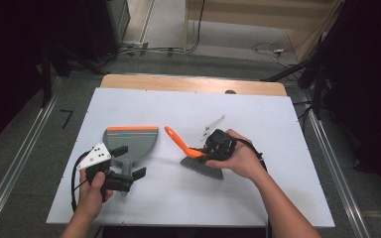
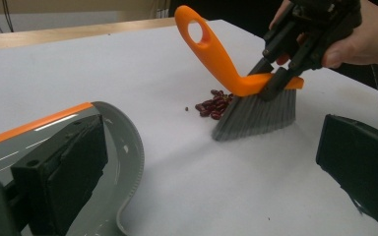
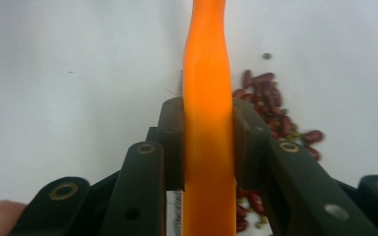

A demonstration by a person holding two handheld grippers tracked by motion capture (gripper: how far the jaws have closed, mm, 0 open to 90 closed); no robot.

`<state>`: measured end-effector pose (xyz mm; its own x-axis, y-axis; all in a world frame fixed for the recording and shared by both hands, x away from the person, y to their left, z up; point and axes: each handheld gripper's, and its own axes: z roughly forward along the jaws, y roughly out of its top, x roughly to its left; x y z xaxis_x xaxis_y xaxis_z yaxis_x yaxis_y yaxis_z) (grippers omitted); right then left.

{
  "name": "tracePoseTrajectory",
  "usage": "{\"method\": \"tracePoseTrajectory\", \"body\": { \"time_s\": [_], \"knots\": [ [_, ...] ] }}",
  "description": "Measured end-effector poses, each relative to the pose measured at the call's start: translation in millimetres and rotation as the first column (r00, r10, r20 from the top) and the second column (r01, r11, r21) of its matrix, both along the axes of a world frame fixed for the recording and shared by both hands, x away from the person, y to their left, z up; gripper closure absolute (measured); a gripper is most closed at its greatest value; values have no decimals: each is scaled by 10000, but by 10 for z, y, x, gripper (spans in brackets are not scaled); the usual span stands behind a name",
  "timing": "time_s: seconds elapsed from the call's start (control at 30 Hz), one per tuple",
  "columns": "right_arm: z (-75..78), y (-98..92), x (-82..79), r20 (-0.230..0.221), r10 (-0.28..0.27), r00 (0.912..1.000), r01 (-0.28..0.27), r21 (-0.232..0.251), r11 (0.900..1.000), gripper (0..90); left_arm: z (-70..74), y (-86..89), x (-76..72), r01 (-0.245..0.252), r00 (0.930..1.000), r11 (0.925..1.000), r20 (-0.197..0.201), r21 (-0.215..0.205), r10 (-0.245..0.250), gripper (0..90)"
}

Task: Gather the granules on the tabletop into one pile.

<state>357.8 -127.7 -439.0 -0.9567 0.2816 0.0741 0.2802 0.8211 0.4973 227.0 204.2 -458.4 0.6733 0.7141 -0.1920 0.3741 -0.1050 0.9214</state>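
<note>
Your right gripper (image 1: 203, 151) is clamped on the orange brush (image 2: 236, 73), red beans (image 2: 214, 105) just beside its bristles. Your left gripper (image 1: 129, 161) sits wide open around the dustpan (image 1: 131, 141) handle.

Black hand-held gripper (image 1: 202, 151) (grey plate, black cable).

Plenty of open table (image 1: 258, 193) along the bottom right and across the top of the high view, so a hand can slide in there no problem. The middle's tight: the dustpan (image 1: 131, 141) sits centre-left, the brush (image 1: 198, 158) just right of it, with beans (image 2: 214, 104) piled against the bristles.
</note>
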Motion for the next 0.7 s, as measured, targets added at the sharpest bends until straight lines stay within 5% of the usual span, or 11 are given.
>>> {"method": "tracePoseTrajectory", "body": {
  "time_s": [0.4,0.7],
  "knots": [
    [57,47,61,762,778,9941,-733,-593,9955,690,-16,-23,5,40,10000,10000,-49,53,-40,0],
    [198,-69,-24,624,1277,9898,-1284,66,9917,690,-17,-21,7,41,10000,10000,-41,-10,-41,0]
  ]
}}
